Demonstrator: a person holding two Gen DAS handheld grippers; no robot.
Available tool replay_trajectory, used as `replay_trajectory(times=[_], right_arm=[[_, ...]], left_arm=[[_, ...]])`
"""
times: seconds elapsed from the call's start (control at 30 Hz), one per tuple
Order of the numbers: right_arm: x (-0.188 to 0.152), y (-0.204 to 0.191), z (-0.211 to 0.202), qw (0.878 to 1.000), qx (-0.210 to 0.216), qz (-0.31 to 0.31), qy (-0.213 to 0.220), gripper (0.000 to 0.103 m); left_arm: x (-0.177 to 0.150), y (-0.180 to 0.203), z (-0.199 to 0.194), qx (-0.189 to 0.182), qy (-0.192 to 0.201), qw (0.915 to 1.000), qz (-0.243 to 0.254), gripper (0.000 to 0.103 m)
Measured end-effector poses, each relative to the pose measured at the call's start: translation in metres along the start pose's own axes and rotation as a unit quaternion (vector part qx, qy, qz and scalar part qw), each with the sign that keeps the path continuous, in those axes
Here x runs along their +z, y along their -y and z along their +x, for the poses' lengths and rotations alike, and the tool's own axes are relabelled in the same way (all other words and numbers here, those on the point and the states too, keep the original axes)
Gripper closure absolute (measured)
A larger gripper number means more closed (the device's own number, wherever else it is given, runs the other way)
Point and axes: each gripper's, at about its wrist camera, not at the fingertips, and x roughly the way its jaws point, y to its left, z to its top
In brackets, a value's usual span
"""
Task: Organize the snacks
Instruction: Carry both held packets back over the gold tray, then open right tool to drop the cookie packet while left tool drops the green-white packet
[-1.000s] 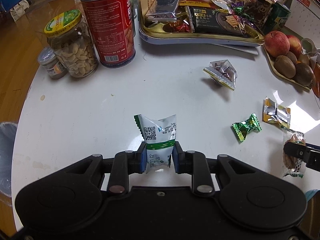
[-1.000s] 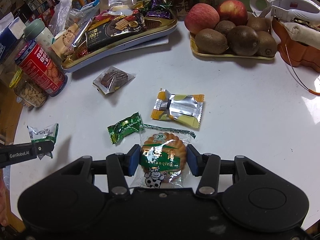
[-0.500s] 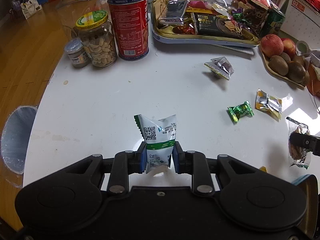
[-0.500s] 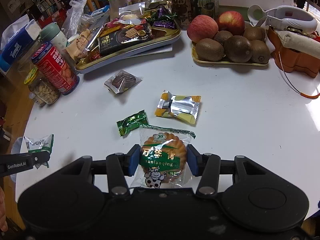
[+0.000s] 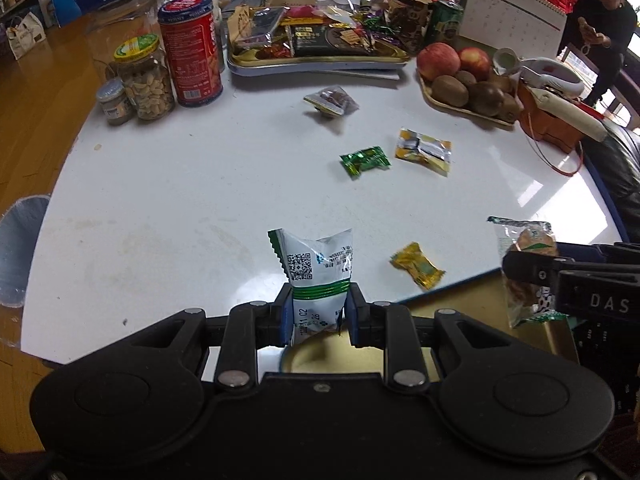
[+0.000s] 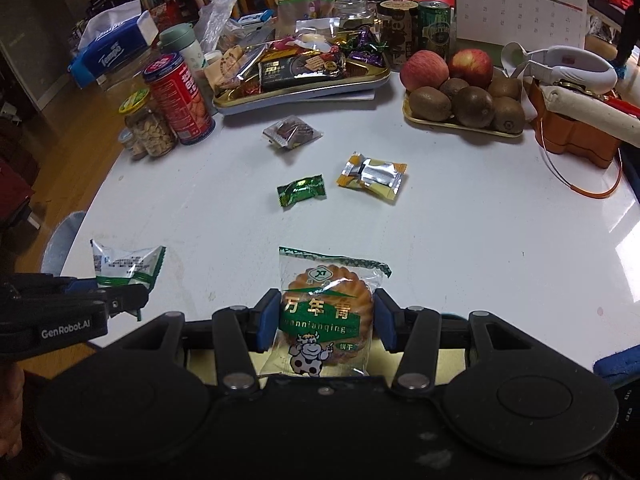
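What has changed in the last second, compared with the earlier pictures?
Both tongs pulled back toward the near table edge, carrying their loads: left tongs shut on the white-green packet, right tongs on the biscuit packet. The loose candies stayed put.

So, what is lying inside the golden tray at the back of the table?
The golden tray holds a dark biscuit pack, a silver pack and purple-wrapped candies. What lies beneath them is covered.
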Motion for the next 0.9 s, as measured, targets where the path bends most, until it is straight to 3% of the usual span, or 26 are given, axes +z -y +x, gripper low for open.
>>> replay_trajectory(times=[0.3,0.43,0.6,0.9], right_arm=[[-0.038,0.001,0.01,0.999,-0.007,0.0,-0.033,0.051],[-0.044,0.004,0.019,0.999,-0.012,0.015,-0.049,0.049],[-0.048,0.013,0.016,0.998,-0.003,0.03,-0.047,0.049],[-0.037,0.025,0.008,0.999,0.001,0.044,-0.028,0.048]], left_arm=[[-0.044,0.028,0.02,-0.017,-0.045,0.9988,0.004,0.07],[-0.057,0.038,0.037,-0.024,-0.09,0.9957,0.002,0.056],[-0.058,0.026,0.035,-0.019,-0.087,0.9955,-0.032,0.056],[-0.052,0.01,0.022,-0.032,-0.074,0.9957,-0.046,0.056]])
